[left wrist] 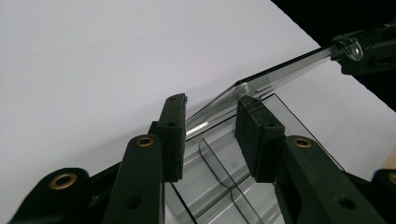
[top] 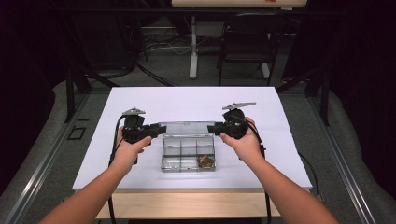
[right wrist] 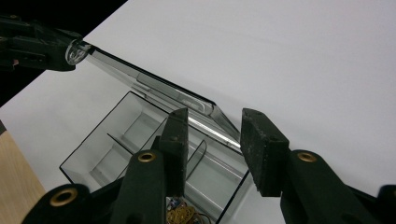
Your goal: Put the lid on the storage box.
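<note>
Both of my grippers have their jaws apart, and each pair straddles one end of the raised lid (top: 187,128) of a clear plastic compartment box (top: 187,156).

Left gripper (top: 158,130): in the high view it sits left of centre, pointing toward the middle of the frame, at the lid's left end. In the left gripper view, the left gripper (left wrist: 211,135) shows its two black pads on either side of the lid's corner (left wrist: 243,88). A visible gap remains on each side of the clear edge, so the pads do not press on it.

Right gripper (top: 214,129): in the high view it sits right of centre, pointing back toward the left gripper, at the lid's right end. In the right gripper view, the right gripper (right wrist: 215,147) shows its pads either side of the lid's near corner (right wrist: 219,116), again with gaps and no clamping.

Lid position: tilted up and hinged along the box's far edge, roughly upright.

Box position: centre of the white table (top: 140,102), toward the lower half of the frame, between my two hands. It is divided into compartments. The lower right compartment holds a small heap of brownish parts (top: 206,161); I cannot tell what they are.
</note>
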